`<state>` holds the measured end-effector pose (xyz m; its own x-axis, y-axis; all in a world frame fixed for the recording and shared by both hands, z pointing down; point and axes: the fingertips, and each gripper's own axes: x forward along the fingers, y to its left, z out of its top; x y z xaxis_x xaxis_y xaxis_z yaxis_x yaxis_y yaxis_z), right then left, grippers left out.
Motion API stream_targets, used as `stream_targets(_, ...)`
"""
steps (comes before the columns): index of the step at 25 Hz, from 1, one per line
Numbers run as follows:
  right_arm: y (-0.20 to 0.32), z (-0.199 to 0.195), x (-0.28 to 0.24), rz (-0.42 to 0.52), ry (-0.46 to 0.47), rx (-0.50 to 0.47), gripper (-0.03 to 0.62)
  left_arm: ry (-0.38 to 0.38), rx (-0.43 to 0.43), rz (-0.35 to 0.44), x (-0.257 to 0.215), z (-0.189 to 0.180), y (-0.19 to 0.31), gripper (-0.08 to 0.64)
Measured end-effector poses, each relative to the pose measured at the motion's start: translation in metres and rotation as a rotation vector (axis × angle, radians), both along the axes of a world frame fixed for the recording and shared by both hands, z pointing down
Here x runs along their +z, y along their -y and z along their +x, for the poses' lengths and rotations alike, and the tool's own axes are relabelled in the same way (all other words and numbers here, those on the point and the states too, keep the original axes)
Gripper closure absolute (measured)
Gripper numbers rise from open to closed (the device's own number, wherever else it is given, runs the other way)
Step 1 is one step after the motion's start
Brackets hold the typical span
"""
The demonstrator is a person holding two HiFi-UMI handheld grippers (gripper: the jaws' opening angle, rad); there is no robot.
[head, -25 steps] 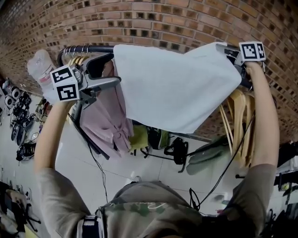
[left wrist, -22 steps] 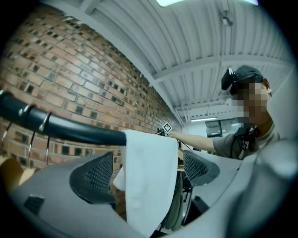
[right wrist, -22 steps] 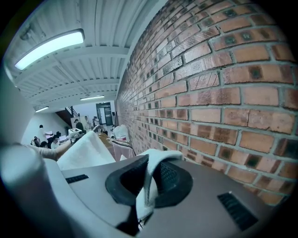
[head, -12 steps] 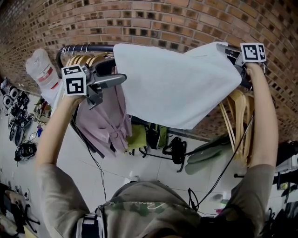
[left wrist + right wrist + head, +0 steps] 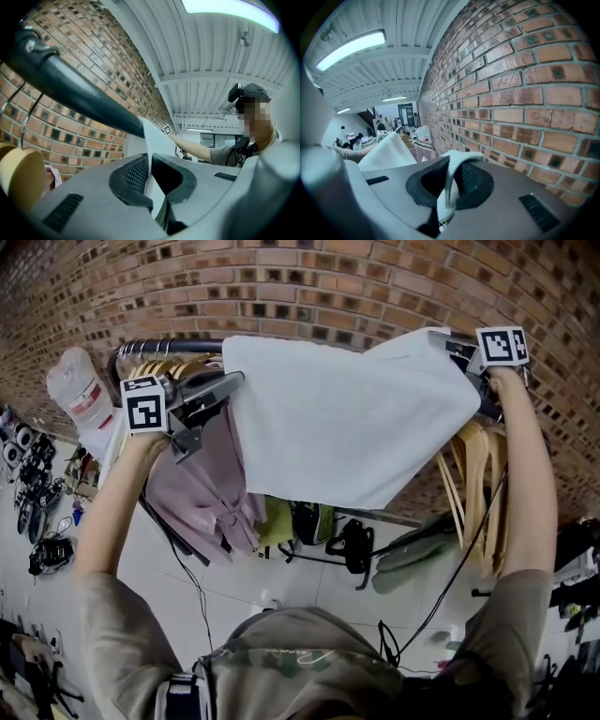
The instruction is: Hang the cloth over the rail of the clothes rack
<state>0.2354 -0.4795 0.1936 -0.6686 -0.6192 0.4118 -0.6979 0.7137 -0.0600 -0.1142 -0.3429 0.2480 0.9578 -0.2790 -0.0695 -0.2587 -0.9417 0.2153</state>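
A white cloth [image 5: 347,418] hangs over the black rail [image 5: 169,345] of the clothes rack in front of the brick wall. My left gripper [image 5: 230,385] is at the cloth's left edge, just under the rail. Its jaws have just been closing and are now shut on that edge. In the left gripper view a thin strip of cloth [image 5: 152,140] runs between the pads below the rail [image 5: 79,91]. My right gripper [image 5: 459,345] holds the cloth's upper right corner. In the right gripper view a fold of cloth [image 5: 452,178] sits pinched between the pads.
A pink garment [image 5: 202,484] hangs on the rail under my left gripper, beside wooden hangers [image 5: 164,364]. More wooden hangers [image 5: 478,484] hang at the right. A white bag [image 5: 80,395] hangs at the rack's left end. Bags [image 5: 309,521] and cables lie on the floor below.
The left gripper has moved right to the cloth's left edge, rolled a little, and its wide-open jaws have shut on that edge. The right gripper has kept still.
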Motion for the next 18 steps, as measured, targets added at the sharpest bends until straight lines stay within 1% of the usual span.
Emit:
stream_targets(1,0.000,-0.002,-0.002,-0.011,0.026,-0.008,0.572,0.000,0.003,0.000,0.000,0.000,0.000,0.541)
stream_targets(3,-0.004,-0.010,-0.006,-0.033,0.095,-0.058,0.572,-0.002,0.004,0.000,0.001,-0.001,0.001,0.541)
stream_targets(4,-0.004,-0.012,-0.007,-0.036,0.106,-0.069,0.572,-0.003,-0.001,0.000,0.001,-0.001,0.003,0.541)
stream_targets(6,0.003,-0.001,-0.004,-0.032,0.063,0.004,0.572,-0.006,-0.026,-0.008,0.001,-0.003,0.008,0.541)
stream_targets(8,0.007,0.003,-0.003,-0.039,0.046,0.029,0.572,-0.020,-0.030,-0.025,0.001,-0.004,0.013,0.541)
stream_targets(10,0.007,0.003,-0.002,-0.048,0.056,0.025,0.572,-0.035,-0.005,-0.031,0.001,-0.002,0.012,0.541)
stream_targets(12,0.004,0.000,0.001,-0.052,0.052,0.009,0.572,-0.037,0.021,-0.008,0.000,0.000,0.009,0.541)
stream_targets(14,0.001,-0.008,0.007,-0.058,0.033,-0.032,0.571,-0.036,0.041,0.023,-0.001,0.003,0.007,0.541)
stream_targets(16,0.000,-0.016,0.009,-0.079,0.057,-0.069,0.571,-0.039,0.041,0.041,-0.002,0.004,0.008,0.541)
stream_targets(18,0.001,-0.017,0.010,-0.098,0.086,-0.056,0.567,-0.050,0.037,0.037,-0.002,0.004,0.010,0.541)
